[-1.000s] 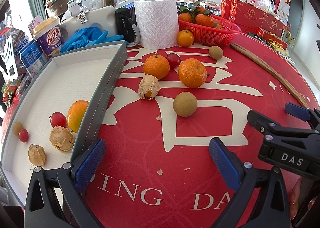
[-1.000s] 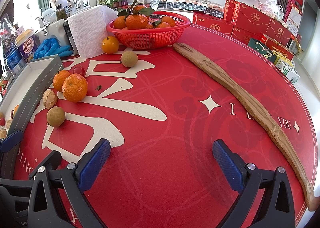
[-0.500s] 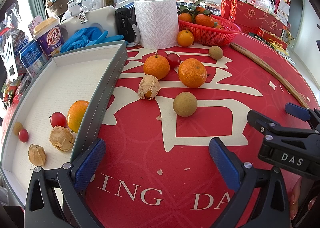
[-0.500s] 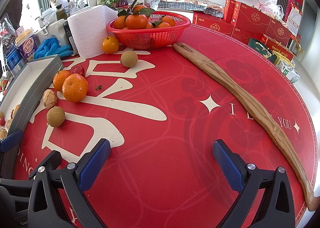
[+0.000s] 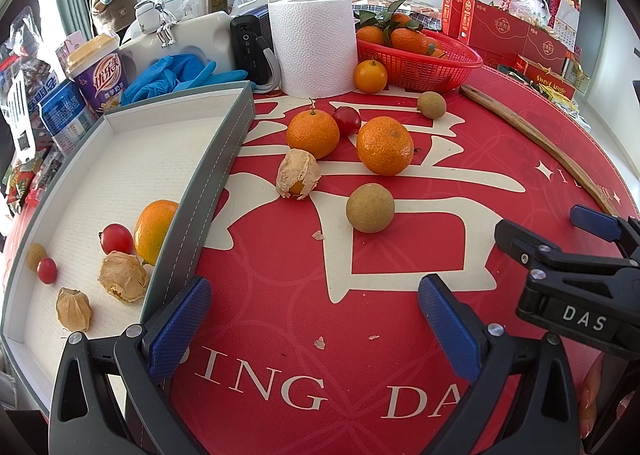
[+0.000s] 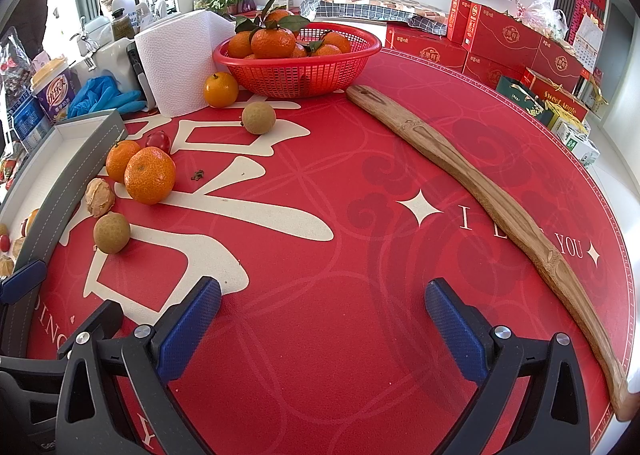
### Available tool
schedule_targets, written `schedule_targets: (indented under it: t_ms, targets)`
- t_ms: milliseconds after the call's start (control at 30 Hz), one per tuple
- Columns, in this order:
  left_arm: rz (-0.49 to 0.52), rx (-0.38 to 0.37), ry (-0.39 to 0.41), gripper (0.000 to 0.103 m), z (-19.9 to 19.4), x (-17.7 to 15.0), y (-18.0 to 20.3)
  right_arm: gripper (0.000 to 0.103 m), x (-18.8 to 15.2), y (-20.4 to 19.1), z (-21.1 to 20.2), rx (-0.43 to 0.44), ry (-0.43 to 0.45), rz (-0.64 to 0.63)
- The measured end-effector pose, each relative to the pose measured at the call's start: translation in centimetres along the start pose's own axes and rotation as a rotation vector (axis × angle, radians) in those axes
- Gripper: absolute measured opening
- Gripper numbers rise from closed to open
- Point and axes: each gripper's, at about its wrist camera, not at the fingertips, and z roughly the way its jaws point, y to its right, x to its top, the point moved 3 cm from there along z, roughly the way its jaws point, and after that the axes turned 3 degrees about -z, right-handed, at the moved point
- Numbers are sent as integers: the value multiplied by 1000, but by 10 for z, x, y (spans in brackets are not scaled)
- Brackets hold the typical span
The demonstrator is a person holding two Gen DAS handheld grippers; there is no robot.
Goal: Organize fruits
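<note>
Loose fruit lies on the red tablecloth: two oranges (image 5: 312,134) (image 5: 385,145), a cherry tomato (image 5: 346,120), a husked groundcherry (image 5: 298,172), a brown longan (image 5: 370,208), another longan (image 5: 431,104) and a small orange (image 5: 370,76). The grey tray (image 5: 208,179) at left holds an orange (image 5: 153,230), two cherry tomatoes, two husked groundcherries (image 5: 122,276) and a longan. My left gripper (image 5: 314,329) is open over the cloth beside the tray's near corner. My right gripper (image 6: 322,329) is open and empty; its body shows at right in the left wrist view.
A red basket (image 6: 296,69) of leafy oranges stands at the back beside a paper towel roll (image 5: 312,47). A long curved wooden stick (image 6: 480,191) lies across the right of the cloth. Blue gloves, cups and packets crowd the back left. Red gift boxes line the back right. A person stands far behind.
</note>
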Motion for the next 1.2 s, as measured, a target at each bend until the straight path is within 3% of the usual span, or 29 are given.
schedule_targets:
  t_ms: [200,433,667,767,833,1033,1200]
  targets:
    - [17,-9,4,99,-2,-1,4,103,0,0,2,2,-1,-3]
    - [91,-67,-13,69,-6,5,28,103,-14,18,-6,18,-3,-25]
    - [65,-110,-30,58,7,25,38,103,-14,24,-7,12,-1,-17]
    - [55,-105,-25,46,10,30,37,103,-14,24,-7,12,-1,-17]
    - [55,-105,-20,30,9,30,35,103,-14,24,-7,12,-1,-17]
    - [44,-153,-19,30,1,23,28,103,-10,22,-4,12,-7,-17]
    - [31,-178,17,30,-16,17,20,102,16,18,13,35,-18,-11]
